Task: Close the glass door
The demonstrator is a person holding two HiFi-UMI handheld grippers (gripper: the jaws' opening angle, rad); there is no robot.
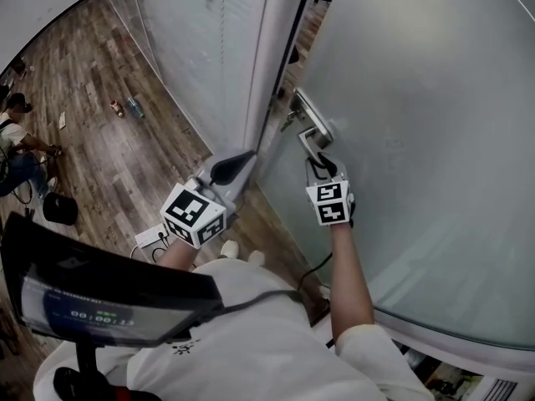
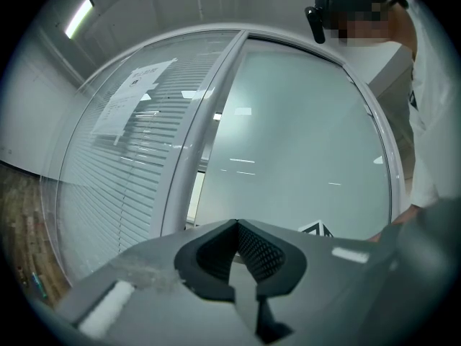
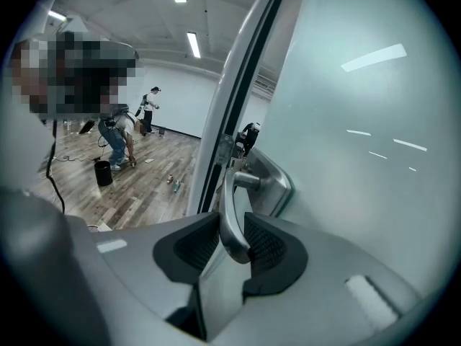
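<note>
The right gripper (image 3: 232, 238) pinches the metal handle (image 3: 229, 200) of the glass door (image 3: 360, 121). The door is on the right, a little open beside the white frame (image 1: 274, 57). The left gripper (image 2: 235, 245) is pressed together and empty, near the frame.

Pale grey-green frosted glass door (image 1: 435, 124), silver metal lever handle (image 3: 227, 200), brown wood-plank floor (image 1: 109, 157), white slatted blinds (image 2: 122, 193), dark grey left tool (image 2: 235, 224) and right tool (image 3: 232, 223) with black-and-white square markers.
</note>
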